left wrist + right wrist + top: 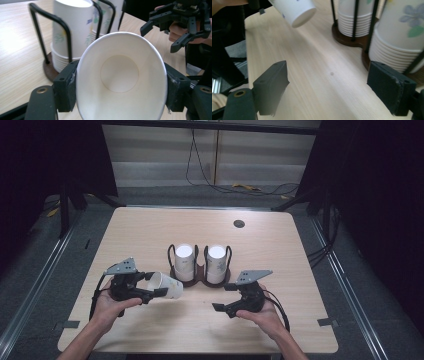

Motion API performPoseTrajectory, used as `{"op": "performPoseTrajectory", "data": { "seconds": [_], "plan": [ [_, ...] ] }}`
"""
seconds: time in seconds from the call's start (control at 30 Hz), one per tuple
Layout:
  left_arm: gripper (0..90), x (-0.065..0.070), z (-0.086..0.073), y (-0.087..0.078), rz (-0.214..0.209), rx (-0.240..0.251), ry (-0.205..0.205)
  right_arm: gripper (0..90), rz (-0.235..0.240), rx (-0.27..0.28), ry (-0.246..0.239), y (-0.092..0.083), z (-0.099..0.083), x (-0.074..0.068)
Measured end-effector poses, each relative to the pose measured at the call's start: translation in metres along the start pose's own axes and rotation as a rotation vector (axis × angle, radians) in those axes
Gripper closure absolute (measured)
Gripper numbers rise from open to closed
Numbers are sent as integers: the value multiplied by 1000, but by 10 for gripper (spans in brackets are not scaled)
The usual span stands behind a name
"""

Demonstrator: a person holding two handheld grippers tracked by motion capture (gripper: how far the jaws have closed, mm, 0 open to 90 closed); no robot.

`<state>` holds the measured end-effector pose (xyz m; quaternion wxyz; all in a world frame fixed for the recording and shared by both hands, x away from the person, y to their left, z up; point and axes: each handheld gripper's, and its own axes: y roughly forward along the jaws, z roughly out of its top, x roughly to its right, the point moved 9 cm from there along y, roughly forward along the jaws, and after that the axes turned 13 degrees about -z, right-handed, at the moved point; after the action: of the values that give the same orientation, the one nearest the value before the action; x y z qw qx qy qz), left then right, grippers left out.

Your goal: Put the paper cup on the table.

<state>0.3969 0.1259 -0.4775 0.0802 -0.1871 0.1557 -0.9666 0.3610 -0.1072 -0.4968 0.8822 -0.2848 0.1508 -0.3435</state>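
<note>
My left gripper (156, 284) is shut on a white paper cup (170, 286) that lies on its side, its base pointing right toward the cup holder. In the left gripper view the pads squeeze the cup (120, 75) at its rim into an oval, and its open mouth faces the camera. A black wire holder (200, 280) on a dark base carries two stacks of flower-printed cups (184, 260) (216, 262). My right gripper (222, 297) stands open just right of the holder's front, nothing between its pads. The right gripper view (332, 86) looks over bare table toward the held cup (297, 10).
The light wooden table (150, 230) has a round cable hole (239, 224) at the back right. From the left gripper's camera the right gripper (158, 38) is seen beyond the cup. Cables lie on the floor behind the table.
</note>
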Motion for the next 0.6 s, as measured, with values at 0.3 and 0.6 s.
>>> {"op": "performPoseTrajectory", "data": {
  "seconds": [0.3, 0.6],
  "plan": [
    [275, -18, -1, -17, 98, 17, -41, 170, -74, 38, 64, -8, 1, 20],
    [267, -37, 3, -29, 184, 19, -60, 175, -101, 42, 102, -9, -7, 31]
  ]
}}
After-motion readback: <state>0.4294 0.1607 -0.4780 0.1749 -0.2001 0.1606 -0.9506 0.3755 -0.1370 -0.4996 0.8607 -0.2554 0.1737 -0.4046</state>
